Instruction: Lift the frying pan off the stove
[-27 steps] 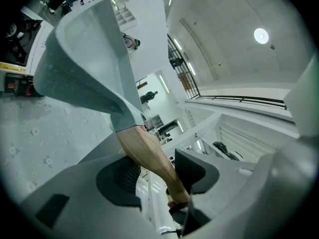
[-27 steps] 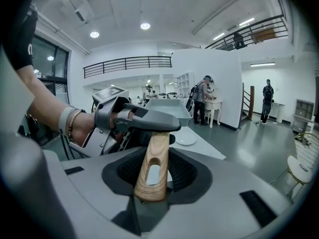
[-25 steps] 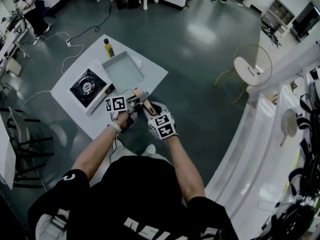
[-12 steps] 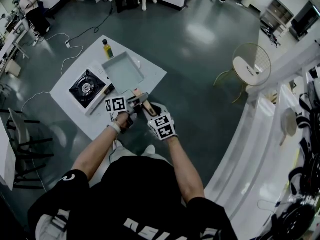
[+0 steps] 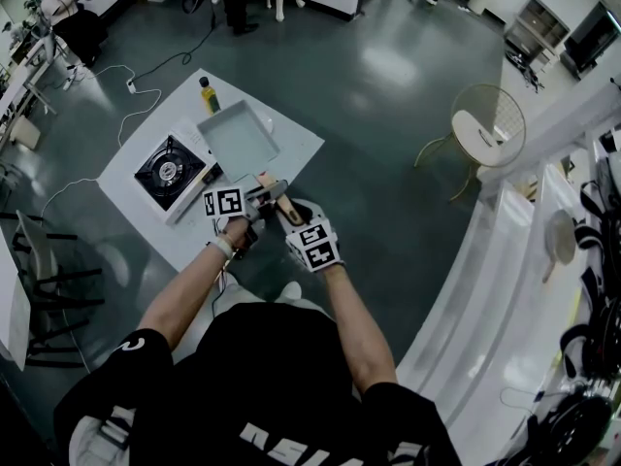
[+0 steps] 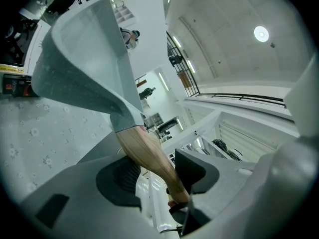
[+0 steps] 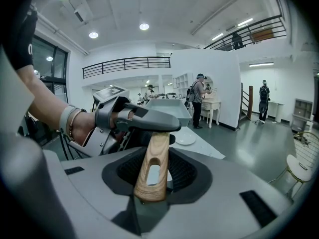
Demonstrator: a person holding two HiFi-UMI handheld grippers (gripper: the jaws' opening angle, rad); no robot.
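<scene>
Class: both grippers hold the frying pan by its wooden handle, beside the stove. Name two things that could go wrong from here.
1. The right gripper grips only the very end of the handle, just behind the left gripper. The frying pan hangs well out in front, so its weight might twist it or pull it loose.
2. The pan is close to the bottle and the stove, and a swing could knock the bottle over.

A yellow bottle [image 5: 210, 93] is standing at the surface's [image 5: 299, 146] far edge. A round chair [image 5: 477, 130] is sitting far right.
</scene>
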